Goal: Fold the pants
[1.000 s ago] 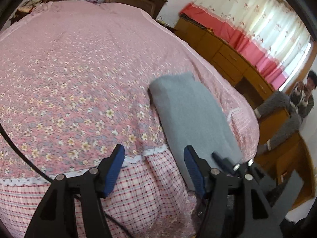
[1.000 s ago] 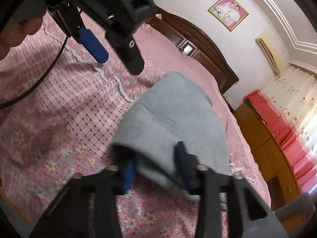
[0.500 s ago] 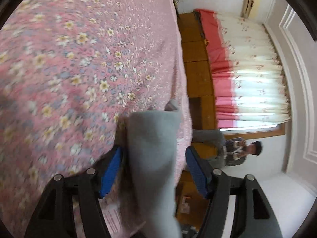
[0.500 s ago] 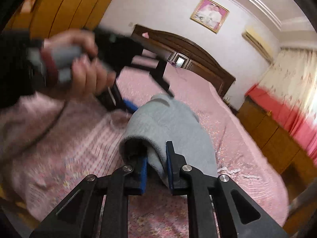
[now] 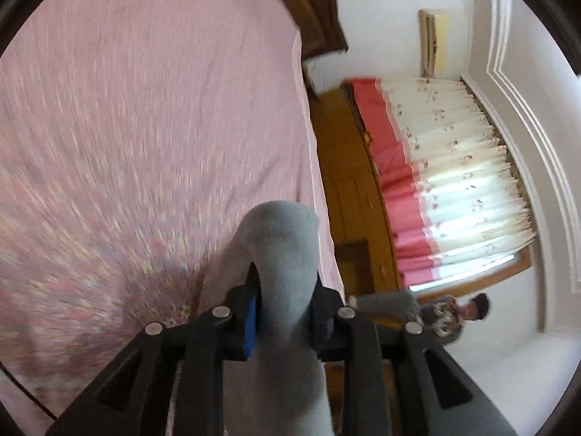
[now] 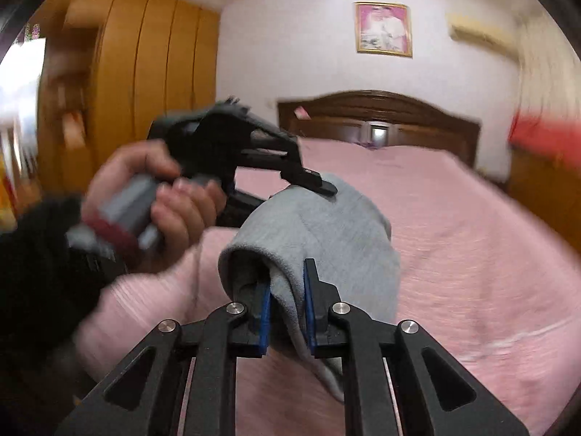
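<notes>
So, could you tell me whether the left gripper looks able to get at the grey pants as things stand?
Yes, it seems so: the left gripper is already shut on the grey pants, with cloth between its fingers. The right gripper grips them too.

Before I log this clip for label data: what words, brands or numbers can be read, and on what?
None can be read.
Framed picture on the wall: too blurred to show any writing.
Air conditioner: no legible brand.
Gray pants, pink bedspread, both grippers: no print visible.
</notes>
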